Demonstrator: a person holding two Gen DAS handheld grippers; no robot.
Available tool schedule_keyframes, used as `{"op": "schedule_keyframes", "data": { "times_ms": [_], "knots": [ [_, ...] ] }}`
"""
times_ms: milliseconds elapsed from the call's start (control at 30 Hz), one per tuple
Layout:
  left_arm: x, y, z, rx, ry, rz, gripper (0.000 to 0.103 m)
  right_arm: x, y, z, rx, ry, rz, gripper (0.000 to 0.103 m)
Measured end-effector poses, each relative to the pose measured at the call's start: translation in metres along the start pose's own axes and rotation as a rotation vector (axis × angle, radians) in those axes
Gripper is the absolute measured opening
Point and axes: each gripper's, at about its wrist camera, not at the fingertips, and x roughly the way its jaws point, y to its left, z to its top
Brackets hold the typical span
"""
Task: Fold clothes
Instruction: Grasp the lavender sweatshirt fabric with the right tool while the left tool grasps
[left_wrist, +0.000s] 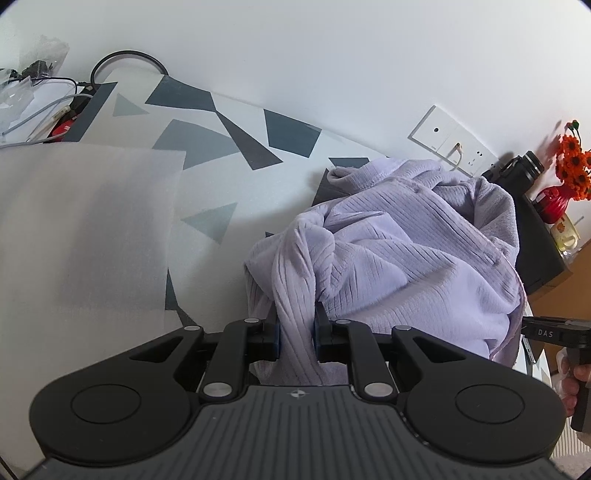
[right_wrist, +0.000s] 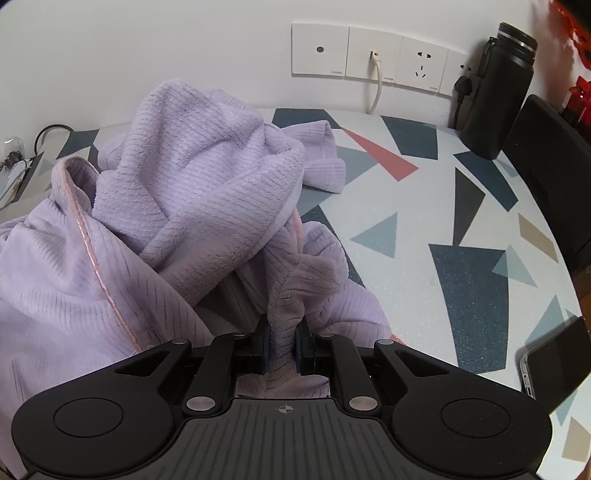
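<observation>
- Lilac fleece garment (right_wrist: 207, 192) is clamped in both tongs: a bunched ridge of it is pinched by the left tongs (left_wrist: 295, 334), another fold by the right tongs (right_wrist: 283, 347).
- Its bulk is heaped and crumpled on the patterned table (right_wrist: 461, 229), one cuff trailing toward the wall sockets (right_wrist: 373, 55).
- Folding well is judged to depend on even tension between both grips, so that the cloth is spread flat clear of the phone (right_wrist: 554, 358) and black bottle (right_wrist: 498, 92).
</observation>
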Motion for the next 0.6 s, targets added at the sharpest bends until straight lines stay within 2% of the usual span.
{"op": "schedule_keyframes", "data": {
  "times_ms": [200, 367, 600],
  "knots": [
    [-0.022, -0.014, 0.000, 0.037, -0.027, -0.009, 0.015, -0.008, 0.001, -0.002, -0.011, 0.003, 0.010, 0.011],
    [-0.009, -0.011, -0.009, 0.006, 0.032, 0.043, 0.016, -0.013, 0.002, -0.003, -0.013, 0.004, 0.019, 0.011],
    [0.003, -0.020, -0.007, 0.038, 0.044, 0.117, 0.019, -0.013, 0.000, -0.004, 0.024, -0.003, 0.033, 0.013]
  ]
}}
